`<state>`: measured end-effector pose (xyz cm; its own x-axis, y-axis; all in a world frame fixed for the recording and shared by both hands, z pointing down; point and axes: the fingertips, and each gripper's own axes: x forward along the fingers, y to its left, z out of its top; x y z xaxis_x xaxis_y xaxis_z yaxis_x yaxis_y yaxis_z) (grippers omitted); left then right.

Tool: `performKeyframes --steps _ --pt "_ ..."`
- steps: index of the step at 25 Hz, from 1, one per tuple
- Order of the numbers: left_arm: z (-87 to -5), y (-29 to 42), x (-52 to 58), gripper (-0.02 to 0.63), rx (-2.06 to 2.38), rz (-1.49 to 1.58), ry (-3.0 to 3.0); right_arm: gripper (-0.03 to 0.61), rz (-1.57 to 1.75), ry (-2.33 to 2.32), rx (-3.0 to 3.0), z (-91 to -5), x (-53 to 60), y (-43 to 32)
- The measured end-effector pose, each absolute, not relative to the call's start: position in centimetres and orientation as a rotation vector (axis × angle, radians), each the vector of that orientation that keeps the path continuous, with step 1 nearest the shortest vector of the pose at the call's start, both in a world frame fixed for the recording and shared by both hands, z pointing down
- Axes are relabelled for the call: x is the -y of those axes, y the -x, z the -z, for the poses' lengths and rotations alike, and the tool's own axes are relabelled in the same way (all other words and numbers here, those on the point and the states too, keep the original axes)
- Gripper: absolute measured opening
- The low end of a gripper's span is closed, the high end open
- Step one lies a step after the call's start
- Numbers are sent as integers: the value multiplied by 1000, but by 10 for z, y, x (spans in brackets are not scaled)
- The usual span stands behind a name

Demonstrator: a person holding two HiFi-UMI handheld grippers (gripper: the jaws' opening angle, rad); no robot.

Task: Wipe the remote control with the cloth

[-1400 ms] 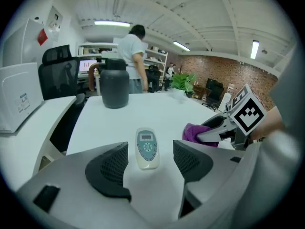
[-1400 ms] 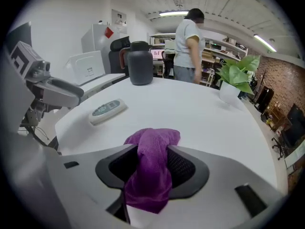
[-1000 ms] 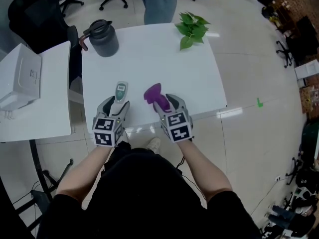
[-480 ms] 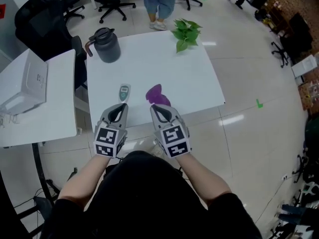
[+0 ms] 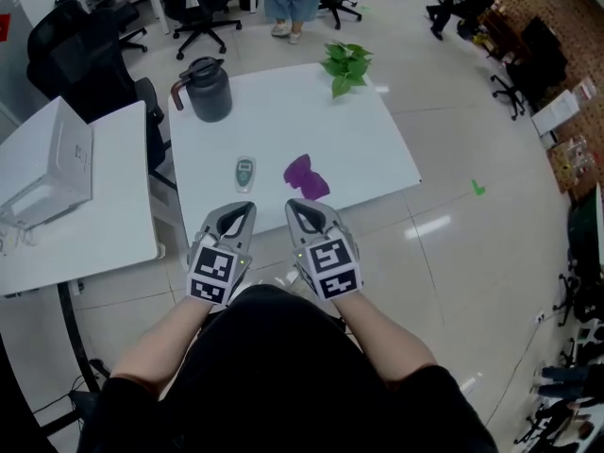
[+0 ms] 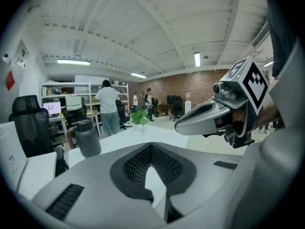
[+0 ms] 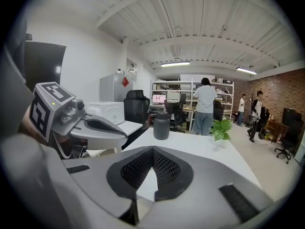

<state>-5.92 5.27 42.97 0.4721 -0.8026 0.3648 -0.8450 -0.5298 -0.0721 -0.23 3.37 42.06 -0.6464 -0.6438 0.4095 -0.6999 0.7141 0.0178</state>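
The remote control [image 5: 244, 172] lies flat on the white table [image 5: 368, 149], near its front edge, with the crumpled purple cloth [image 5: 306, 176] just to its right and apart from it. Neither is held. The left gripper [image 5: 240, 209] and the right gripper [image 5: 298, 206] hang side by side off the table's near edge, close to the person's body; each gripper's own view shows its jaws pressed together with nothing between them. Judging from this, no wiping is under way: whether it has yet to start or is already done cannot be told. If it is still to do, the next move calls for both jaws to part, the right gripper to reach forward onto the cloth, and the left to steady the remote control.
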Motion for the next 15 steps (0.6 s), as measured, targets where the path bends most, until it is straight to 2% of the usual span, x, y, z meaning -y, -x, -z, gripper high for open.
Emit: performKeyframes --steps 15 --pt "-420 53 -71 0 1416 -514 -2628 14 -173 -1055 2520 -416 -58 4"
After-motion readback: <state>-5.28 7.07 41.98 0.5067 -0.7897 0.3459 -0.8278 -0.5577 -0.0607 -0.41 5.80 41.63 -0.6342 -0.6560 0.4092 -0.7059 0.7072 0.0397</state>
